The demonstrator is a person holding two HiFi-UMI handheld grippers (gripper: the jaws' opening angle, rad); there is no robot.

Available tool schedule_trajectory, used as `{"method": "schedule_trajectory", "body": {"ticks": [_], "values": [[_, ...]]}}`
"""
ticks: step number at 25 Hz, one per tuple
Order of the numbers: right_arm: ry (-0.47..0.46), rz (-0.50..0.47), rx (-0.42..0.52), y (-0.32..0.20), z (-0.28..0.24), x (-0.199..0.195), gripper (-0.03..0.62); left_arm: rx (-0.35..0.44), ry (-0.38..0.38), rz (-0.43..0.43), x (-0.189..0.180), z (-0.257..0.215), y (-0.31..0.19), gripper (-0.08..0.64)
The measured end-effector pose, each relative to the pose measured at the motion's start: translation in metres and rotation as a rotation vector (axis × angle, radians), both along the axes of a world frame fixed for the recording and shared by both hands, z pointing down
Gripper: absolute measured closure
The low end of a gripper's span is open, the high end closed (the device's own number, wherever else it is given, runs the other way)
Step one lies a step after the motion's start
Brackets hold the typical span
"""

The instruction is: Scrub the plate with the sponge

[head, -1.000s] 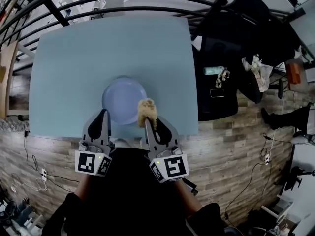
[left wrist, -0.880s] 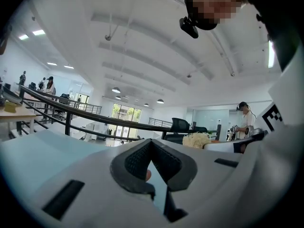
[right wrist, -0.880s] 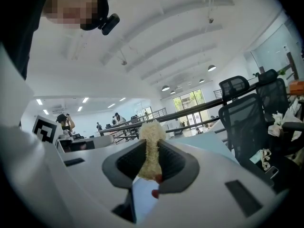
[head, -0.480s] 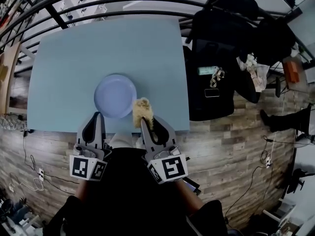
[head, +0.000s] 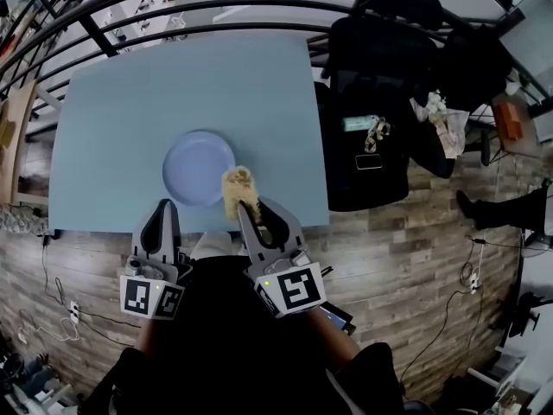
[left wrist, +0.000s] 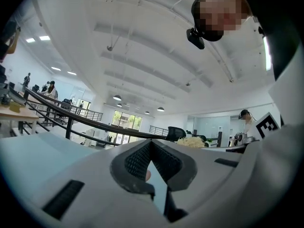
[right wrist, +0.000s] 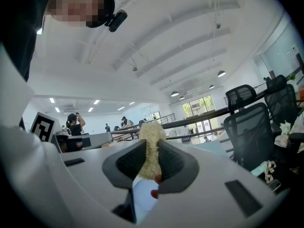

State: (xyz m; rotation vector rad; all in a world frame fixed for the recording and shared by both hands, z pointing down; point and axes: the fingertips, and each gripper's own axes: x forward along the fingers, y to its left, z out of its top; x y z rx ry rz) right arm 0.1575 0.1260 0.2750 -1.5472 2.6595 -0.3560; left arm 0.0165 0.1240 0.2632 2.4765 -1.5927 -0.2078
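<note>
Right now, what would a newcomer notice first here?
The tan sponge, clamped in the jaws of the right gripper, stands out by the near right rim of the blue plate on the blue table. The left gripper, shut and empty, sits at the table's near edge.

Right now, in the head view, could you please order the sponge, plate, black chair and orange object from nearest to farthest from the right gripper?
1. The sponge, clamped by the right gripper.
2. The plate, just ahead-left.
3. The black chair, right of the table.
4. The orange object, at the far right.
</note>
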Motion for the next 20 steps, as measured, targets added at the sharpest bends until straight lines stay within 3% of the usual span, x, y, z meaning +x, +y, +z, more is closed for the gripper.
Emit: {"method": "schedule_trajectory", "body": {"ticks": [4, 20], "values": [[0.002, -0.024, 0.004, 0.001, -0.001, -0.003, 0.52, -0.014, 0.06, -0.027, -0.008, -0.001, 0.001, 0.563], [-0.008, -0.028, -0.008, -0.004, 0.004, 0.004, 0.521, -0.03, 0.042, -0.05, -0.002, 0.004, -0.001, 0.563]]}}
